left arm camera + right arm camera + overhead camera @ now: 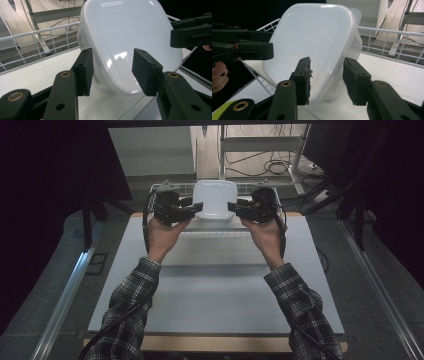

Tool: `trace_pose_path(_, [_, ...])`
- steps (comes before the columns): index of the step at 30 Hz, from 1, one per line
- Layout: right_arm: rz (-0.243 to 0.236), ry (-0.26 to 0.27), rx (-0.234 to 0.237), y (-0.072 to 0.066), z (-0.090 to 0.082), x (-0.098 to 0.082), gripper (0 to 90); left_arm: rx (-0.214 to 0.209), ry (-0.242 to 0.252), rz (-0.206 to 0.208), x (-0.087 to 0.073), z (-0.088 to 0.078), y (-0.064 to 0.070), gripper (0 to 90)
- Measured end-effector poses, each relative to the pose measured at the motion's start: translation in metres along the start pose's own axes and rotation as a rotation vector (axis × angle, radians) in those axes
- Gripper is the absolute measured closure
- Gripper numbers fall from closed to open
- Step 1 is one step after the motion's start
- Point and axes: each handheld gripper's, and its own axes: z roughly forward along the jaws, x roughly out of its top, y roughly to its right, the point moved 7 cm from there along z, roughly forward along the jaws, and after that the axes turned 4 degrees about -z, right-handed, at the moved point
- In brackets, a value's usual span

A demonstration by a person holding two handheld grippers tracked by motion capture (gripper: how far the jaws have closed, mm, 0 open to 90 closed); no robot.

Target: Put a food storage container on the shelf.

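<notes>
A white plastic container (215, 200) stands tilted at the far edge of the surface (215, 290), leaning in a white wire basket (160, 187). The left gripper (196, 209) is at the container's left side and the right gripper (234, 208) at its right, each held in a hand coming up from the near edge. In the left gripper view the rim of the container (130, 45) sits between the parted jaws, with gaps showing at the pads. In the right gripper view the container (312, 47) also has its edge between half-open jaws, and neither pad presses on it.
</notes>
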Motion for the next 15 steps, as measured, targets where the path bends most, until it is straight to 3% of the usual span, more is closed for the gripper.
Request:
trace_pose_path(10, [-0.001,0.005,-0.024,0.0055,0.0066,0.0025,56.1,-0.032,-0.004,-0.023,0.0030,0.0019,-0.0038,48.7])
trace_pose_path(15, [0.001,0.021,-0.034,0.0072,0.0053,0.0054,56.3,-0.022,0.012,-0.022,0.0058,-0.0032,-0.0060,51.1])
